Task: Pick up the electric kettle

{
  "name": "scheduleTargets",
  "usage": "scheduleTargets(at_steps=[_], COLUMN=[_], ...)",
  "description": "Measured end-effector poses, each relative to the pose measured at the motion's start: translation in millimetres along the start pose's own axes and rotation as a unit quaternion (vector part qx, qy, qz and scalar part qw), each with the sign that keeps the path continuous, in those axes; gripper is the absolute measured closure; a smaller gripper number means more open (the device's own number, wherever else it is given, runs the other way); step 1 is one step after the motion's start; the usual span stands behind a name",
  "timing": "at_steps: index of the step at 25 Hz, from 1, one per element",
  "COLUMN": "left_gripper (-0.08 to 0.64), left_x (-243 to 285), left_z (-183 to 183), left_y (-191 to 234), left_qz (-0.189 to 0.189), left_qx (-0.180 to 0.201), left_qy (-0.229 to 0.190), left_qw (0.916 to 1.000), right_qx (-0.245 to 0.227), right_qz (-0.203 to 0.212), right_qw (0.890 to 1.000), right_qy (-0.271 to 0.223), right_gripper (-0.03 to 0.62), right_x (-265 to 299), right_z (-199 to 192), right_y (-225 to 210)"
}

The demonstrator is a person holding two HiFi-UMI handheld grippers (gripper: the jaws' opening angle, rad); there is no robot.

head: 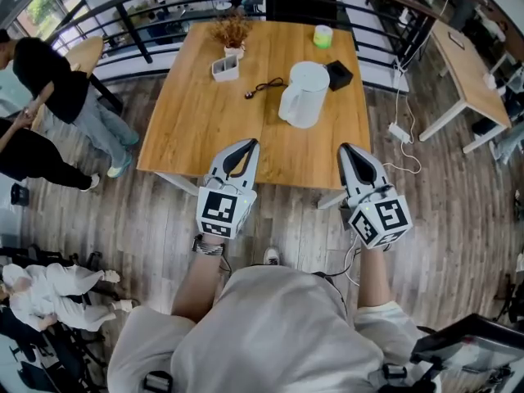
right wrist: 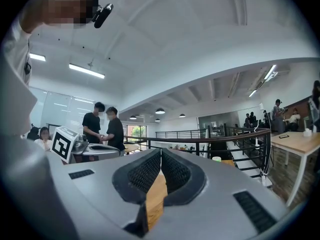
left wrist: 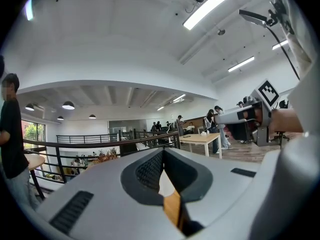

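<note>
The white electric kettle point(head: 303, 94) stands upright on the wooden table point(head: 205, 129), right of the middle, its handle toward the left. A black cord with a plug point(head: 266, 87) lies beside it, and a black block point(head: 338, 74) sits just behind it. My left gripper point(head: 250, 143) and right gripper point(head: 345, 147) hover side by side at the table's near edge, pointing at the table, short of the kettle. Both are shut with nothing between the jaws. Up close the left gripper point(left wrist: 163, 150) and right gripper point(right wrist: 161, 150) show their ribbed pads meeting at the tips.
On the table's far part stand a dried plant in a white pot point(head: 232, 33), a white holder point(head: 225, 67) and a green cup point(head: 323, 36). A dark railing point(head: 123, 6) runs behind. People point(head: 49, 80) stand left. A second table point(head: 471, 64) and a floor power strip point(head: 399, 131) are right.
</note>
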State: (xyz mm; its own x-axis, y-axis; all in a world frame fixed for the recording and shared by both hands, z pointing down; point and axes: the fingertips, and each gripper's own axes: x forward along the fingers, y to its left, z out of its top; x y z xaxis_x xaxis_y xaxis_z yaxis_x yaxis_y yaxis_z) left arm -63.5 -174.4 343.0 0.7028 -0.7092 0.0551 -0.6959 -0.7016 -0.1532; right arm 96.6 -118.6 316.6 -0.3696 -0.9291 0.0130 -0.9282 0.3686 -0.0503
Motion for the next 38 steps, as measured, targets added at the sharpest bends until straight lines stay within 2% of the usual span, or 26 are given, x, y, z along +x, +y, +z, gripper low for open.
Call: scheduleTargets(at_steps=[9, 17, 31, 38], left_gripper=[0.557, 0.558, 0.558, 0.557], left_x=[11.2, 11.6, 26.3, 36.7], left_z=[-13.0, -16.1, -41.2, -50.9], left_y=[34.9, 43.1, 63.9, 75.6], left_qz=[0.014, 0.025, 0.089, 0.115], left_qx=[-0.009, -0.006, -0.031, -0.034], left_qy=[0.009, 0.01, 0.026, 0.037], left_qw=[0.9998, 0.9996, 0.9952, 0.9921], right_qx=[-0.004, -0.005, -0.006, -0.006], right_qz=[0.006, 0.007, 0.067, 0.095], right_qw=[1.0, 1.0, 0.997, 0.995], right_qy=[0.001, 0.011, 0.028, 0.039], right_gripper=[0.584, 0.584, 0.581, 0.535], right_x=[33.2, 52.9, 112.7, 151.4], right_z=[-4.7, -15.5, -51.5, -73.0], right_y=[0.4, -6.3, -27.0, -34.6])
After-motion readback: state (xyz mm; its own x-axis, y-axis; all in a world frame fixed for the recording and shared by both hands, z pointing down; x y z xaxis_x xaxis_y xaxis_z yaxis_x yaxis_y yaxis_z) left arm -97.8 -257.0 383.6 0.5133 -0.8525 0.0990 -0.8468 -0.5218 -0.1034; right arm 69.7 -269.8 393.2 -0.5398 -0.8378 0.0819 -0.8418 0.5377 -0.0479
